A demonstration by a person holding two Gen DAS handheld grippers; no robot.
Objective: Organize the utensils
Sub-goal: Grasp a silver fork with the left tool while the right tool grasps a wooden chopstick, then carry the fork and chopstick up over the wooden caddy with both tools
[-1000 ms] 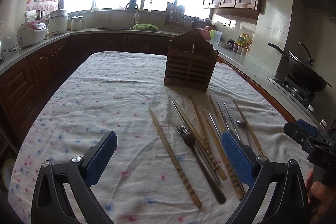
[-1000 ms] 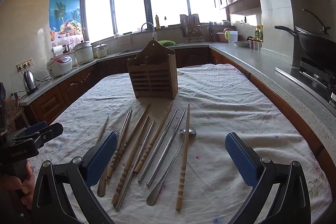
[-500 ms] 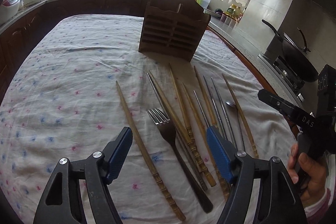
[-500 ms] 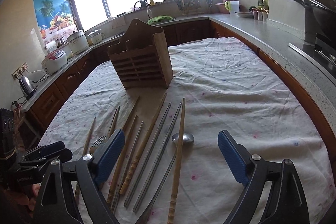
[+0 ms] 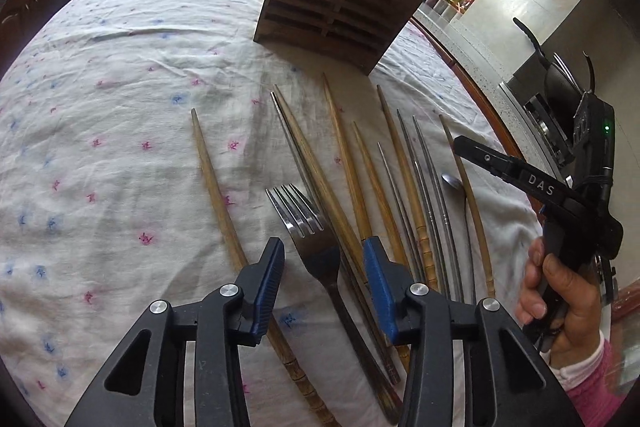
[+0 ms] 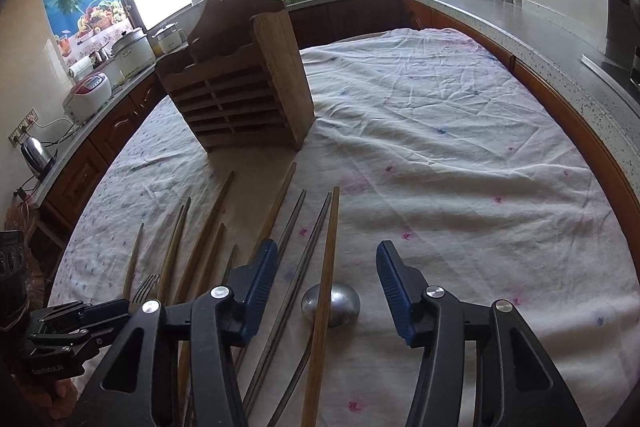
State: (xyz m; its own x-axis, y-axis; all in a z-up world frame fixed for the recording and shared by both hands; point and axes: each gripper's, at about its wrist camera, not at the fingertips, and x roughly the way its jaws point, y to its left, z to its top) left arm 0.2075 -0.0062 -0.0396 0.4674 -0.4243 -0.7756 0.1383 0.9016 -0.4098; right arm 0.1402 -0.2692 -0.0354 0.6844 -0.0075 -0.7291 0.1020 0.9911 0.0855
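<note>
Several wooden and metal chopsticks, a metal fork (image 5: pixel 308 227) and a metal spoon (image 6: pixel 331 303) lie side by side on the cloth-covered table. A slotted wooden utensil holder (image 5: pixel 340 7) (image 6: pixel 244 87) stands behind them. My left gripper (image 5: pixel 324 267) is open, low over the fork, its pads either side of the fork's neck. My right gripper (image 6: pixel 326 275) is open, low over the spoon's bowl and a wooden chopstick (image 6: pixel 326 279) lying across it. The right gripper also shows in the left wrist view (image 5: pixel 520 175).
The white flowered tablecloth (image 6: pixel 460 167) covers the table. Kitchen counters ring the table, with rice cookers (image 6: pixel 88 95) on the left and a wok on a stove (image 5: pixel 560 87) on the right.
Both grippers have moved forward and down toward the utensils. The jaws of both have narrowed but stay open. The left one now straddles the fork, the right one the spoon.
</note>
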